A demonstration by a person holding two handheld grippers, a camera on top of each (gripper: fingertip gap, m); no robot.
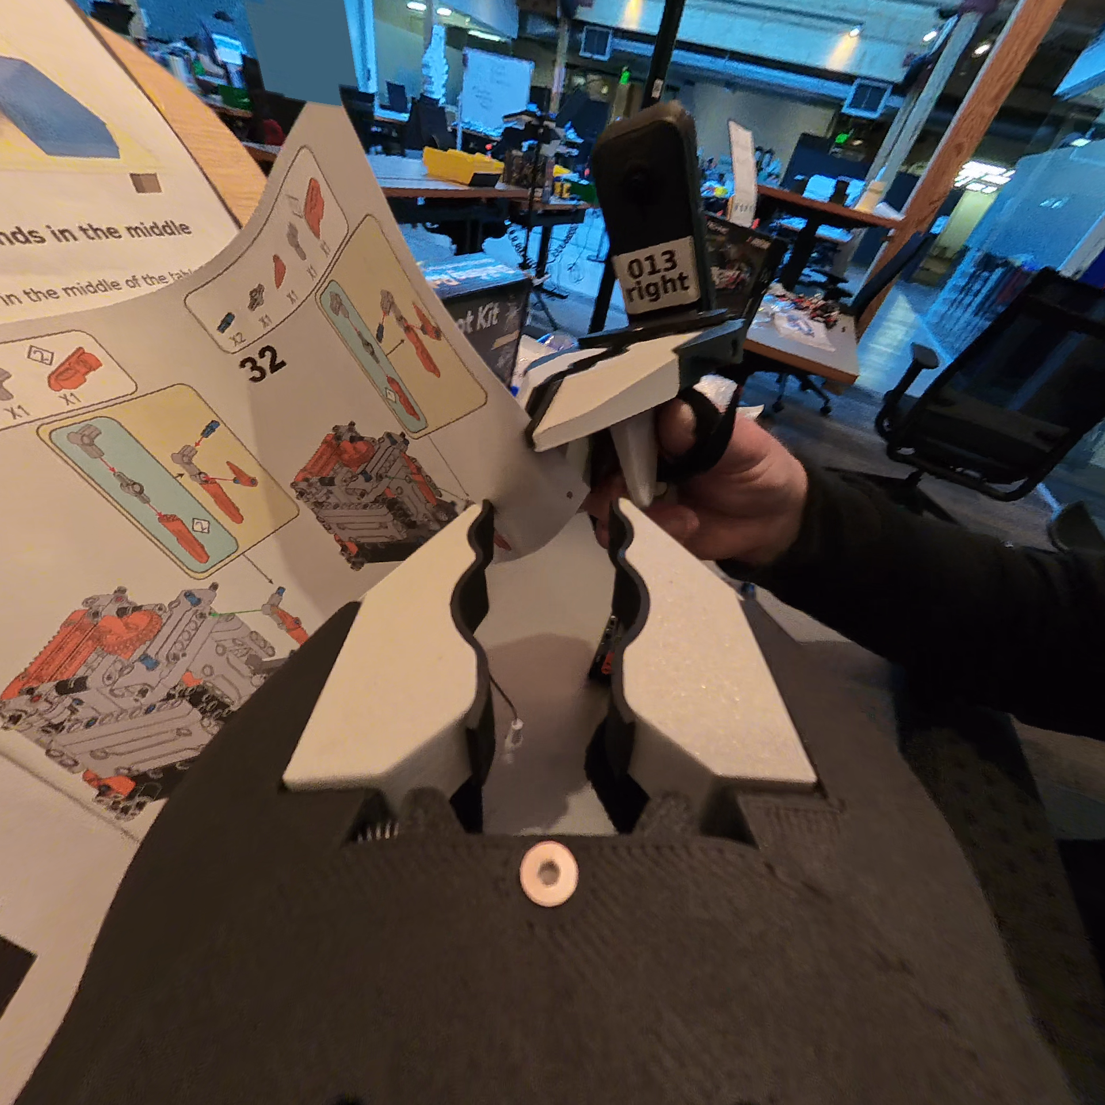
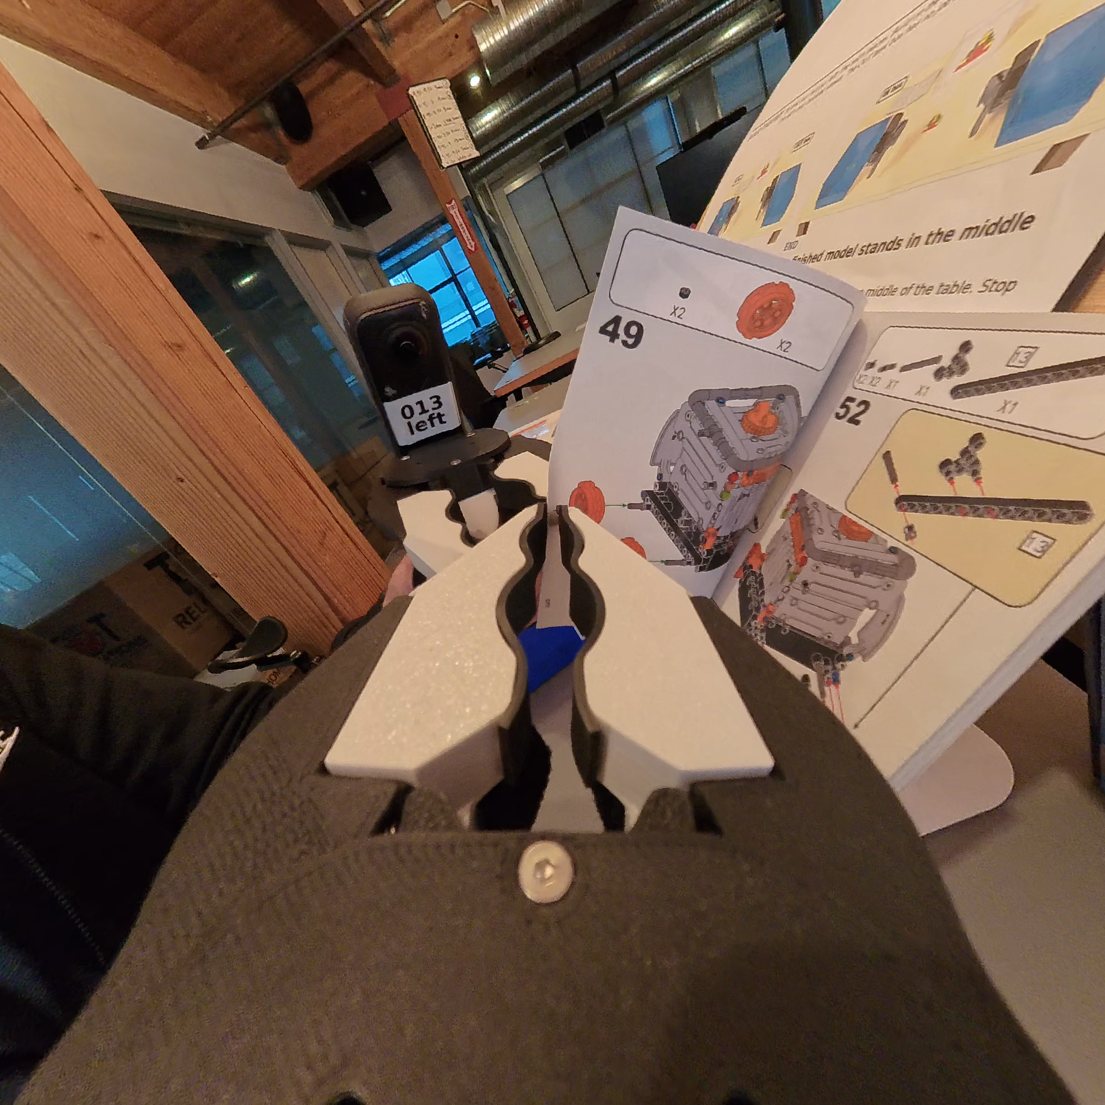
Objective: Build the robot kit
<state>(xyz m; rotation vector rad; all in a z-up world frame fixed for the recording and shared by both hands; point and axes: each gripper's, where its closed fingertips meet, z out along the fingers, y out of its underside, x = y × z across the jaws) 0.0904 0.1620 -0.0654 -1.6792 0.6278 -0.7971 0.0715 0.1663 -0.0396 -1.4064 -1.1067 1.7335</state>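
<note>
My left tool [image 1: 547, 526] gapes open beside a curled white instruction booklet page [image 1: 335, 371], whose edge my right tool [image 1: 538, 472] pinches, my hand [image 1: 735, 484] gripping its handle.

Numbered booklet pages [image 1: 179, 478]; lettered white label [image 1: 658, 281] on each camera [image 1: 649, 179]; captioned instruction board [image 2: 927, 179]

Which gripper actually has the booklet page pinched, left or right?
The right gripper: its jaws are closed on the lifted page at its edge. The left gripper has its jaws wide apart, with the page corner only near its tips.
</note>
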